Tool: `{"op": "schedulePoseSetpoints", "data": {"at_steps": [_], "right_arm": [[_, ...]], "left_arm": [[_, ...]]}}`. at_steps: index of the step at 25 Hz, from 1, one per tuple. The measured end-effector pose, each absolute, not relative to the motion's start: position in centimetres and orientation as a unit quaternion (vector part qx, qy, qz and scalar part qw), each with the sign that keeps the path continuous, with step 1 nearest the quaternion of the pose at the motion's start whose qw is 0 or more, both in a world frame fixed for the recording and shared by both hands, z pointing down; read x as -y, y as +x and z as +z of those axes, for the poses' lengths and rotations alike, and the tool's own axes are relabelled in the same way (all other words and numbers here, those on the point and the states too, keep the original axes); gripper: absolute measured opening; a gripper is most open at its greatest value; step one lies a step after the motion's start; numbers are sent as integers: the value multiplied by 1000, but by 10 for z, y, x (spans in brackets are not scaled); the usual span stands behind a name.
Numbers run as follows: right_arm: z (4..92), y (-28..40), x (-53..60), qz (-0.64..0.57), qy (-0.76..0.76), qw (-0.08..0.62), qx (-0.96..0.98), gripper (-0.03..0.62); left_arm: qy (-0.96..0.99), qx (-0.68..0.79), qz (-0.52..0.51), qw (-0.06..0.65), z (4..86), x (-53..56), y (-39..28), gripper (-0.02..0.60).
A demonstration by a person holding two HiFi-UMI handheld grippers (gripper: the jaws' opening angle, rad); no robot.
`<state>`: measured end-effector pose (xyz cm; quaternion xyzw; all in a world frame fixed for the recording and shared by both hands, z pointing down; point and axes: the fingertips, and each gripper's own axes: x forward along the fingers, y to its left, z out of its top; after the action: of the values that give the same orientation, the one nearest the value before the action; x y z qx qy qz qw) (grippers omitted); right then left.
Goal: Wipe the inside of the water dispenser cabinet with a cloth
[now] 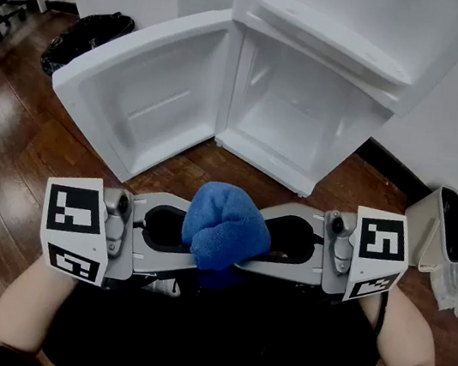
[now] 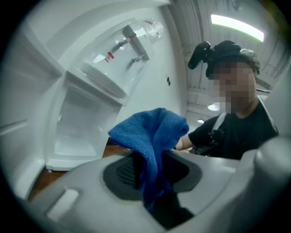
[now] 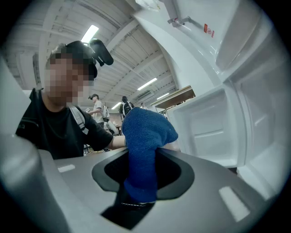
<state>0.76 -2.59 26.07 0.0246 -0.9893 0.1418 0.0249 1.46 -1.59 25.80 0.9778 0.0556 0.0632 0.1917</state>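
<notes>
A bunched blue cloth (image 1: 224, 225) hangs between my two grippers, which point at each other just in front of the person's chest. My left gripper (image 1: 188, 245) is shut on one end of it; in the left gripper view the cloth (image 2: 152, 136) runs down between the jaws of the left gripper (image 2: 150, 177). My right gripper (image 1: 257, 248) is shut on the other end, and in the right gripper view the cloth (image 3: 143, 136) drops into the jaws of the right gripper (image 3: 141, 182). The white water dispenser cabinet (image 1: 302, 112) stands ahead on the floor, its door (image 1: 138, 102) swung open to the left.
A black bin bag (image 1: 88, 37) stands behind the open door at the left. A white appliance (image 1: 448, 227) and plastic packs stand on the wooden floor (image 1: 11, 133) at the right. The dispenser's taps (image 2: 132, 43) show above the cabinet.
</notes>
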Motion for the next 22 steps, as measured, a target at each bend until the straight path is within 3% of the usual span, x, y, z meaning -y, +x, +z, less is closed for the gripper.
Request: {"op": "schedulePoseSetpoints", "data": {"at_steps": [3,7,14,16,18,22], "right_arm": [[257,8,26,160,19,6,987,137],[250,18,44,168,70,-22,983,126],[238,78,114,170,281,-73,942,123],[242,92,128,178,322,-76,927,124],[248,100,136,195,342,-79,916,124],[259,97,138,211,340,-72,913,127]], "left_arm": [[977,-69,49,196,254,14,13,140],[988,20,29,153,242,48,0,266],[938,330,-52,-91,134,124,-116,232],[898,419,-42,-124,124,144,-169,232],[877,467,-22,-112,136,168,-209,238],[912,405,-55,10,174,203,-225,289]]}}
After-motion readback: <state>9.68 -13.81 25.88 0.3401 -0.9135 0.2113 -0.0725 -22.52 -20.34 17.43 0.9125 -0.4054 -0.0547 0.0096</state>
